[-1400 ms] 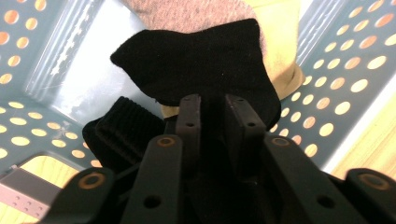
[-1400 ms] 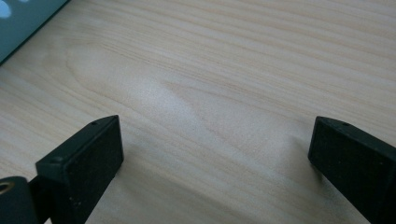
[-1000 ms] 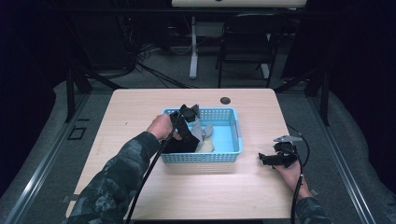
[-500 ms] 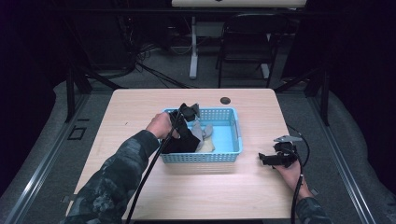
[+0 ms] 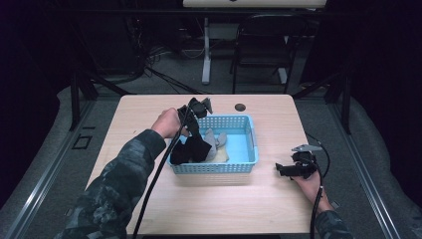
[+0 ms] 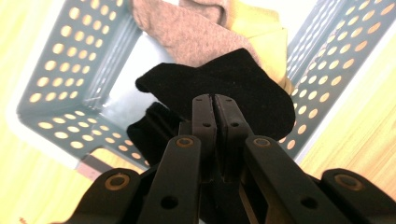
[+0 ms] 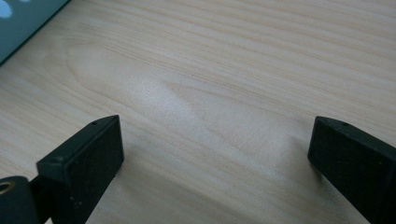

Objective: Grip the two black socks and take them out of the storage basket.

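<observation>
The left gripper [image 6: 215, 100] is clamping a black sock [image 6: 233, 88] over the basket [image 5: 249, 144]; the right gripper [image 7: 215, 158], on its own view, is resting wide open over bare table [image 7: 224, 70].

No legible text or labels anywhere

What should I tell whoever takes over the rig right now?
Left gripper: jaws shut on the black sock, lifting it above the blue basket.
Right gripper: jaws open, holding nothing, low over the bare table to the right of the basket.
Things: a grey sock and a yellow cloth lie in the basket under the black sock.
Done: black sock gripped and partly raised; its lower end hangs inside the basket.
Left: probably lift the sock clear and set it on the table, then take out the rest.
</observation>
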The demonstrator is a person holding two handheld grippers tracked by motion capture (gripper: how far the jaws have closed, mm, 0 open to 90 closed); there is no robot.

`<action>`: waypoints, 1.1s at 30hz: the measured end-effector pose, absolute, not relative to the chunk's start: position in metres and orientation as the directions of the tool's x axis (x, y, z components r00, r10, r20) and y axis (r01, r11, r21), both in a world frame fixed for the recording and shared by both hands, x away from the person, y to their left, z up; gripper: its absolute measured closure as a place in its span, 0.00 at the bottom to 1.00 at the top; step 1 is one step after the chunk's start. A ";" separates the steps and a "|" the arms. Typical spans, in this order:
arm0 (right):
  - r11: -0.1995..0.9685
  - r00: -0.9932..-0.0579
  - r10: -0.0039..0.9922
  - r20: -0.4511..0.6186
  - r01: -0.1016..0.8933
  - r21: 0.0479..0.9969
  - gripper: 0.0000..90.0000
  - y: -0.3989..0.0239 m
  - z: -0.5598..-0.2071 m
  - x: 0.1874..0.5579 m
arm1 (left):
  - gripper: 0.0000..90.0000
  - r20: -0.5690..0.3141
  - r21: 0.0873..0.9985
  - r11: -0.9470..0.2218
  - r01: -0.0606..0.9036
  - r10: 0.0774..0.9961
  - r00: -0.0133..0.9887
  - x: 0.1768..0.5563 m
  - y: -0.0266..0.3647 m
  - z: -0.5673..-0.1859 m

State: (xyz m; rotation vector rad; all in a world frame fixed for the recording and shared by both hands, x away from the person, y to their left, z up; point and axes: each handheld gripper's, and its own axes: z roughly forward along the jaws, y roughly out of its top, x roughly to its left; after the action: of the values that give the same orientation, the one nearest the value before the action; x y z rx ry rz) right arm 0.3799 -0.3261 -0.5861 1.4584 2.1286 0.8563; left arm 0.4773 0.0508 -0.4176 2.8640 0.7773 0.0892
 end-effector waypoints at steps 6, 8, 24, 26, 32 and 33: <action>0.260 -0.362 0.932 0.001 0.674 0.692 0.03 -0.326 -0.586 0.380 | 0.97 0.028 0.201 -0.847 0.492 0.507 0.861 0.479 0.052 -0.404; 0.258 -0.363 0.932 0.005 0.673 0.693 0.03 -0.326 -0.586 0.380 | 0.97 0.030 0.201 -0.848 0.491 0.506 0.862 0.479 0.052 -0.401; 0.261 -0.362 0.932 0.002 0.674 0.692 0.03 -0.326 -0.586 0.380 | 0.98 0.070 0.226 -0.847 0.481 0.506 0.860 0.482 0.055 -0.371; 0.261 -0.362 0.932 0.002 0.674 0.692 0.03 -0.326 -0.586 0.380 | 0.98 0.075 0.234 -0.845 0.481 0.509 0.858 0.482 0.056 -0.366; 0.261 -0.363 0.932 0.001 0.674 0.691 0.03 -0.326 -0.586 0.380 | 0.98 0.088 0.253 -0.841 0.478 0.512 0.855 0.482 0.058 -0.353; 0.261 -0.363 0.932 0.001 0.674 0.691 0.03 -0.326 -0.586 0.380 | 0.98 0.091 0.256 -0.842 0.476 0.511 0.855 0.482 0.058 -0.351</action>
State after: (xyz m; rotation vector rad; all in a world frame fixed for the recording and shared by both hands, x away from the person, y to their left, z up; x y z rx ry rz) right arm 0.3800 -0.3262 -0.5861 1.4574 2.1295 0.8561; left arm 0.4819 0.0582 -0.3506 2.8068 0.7565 0.2287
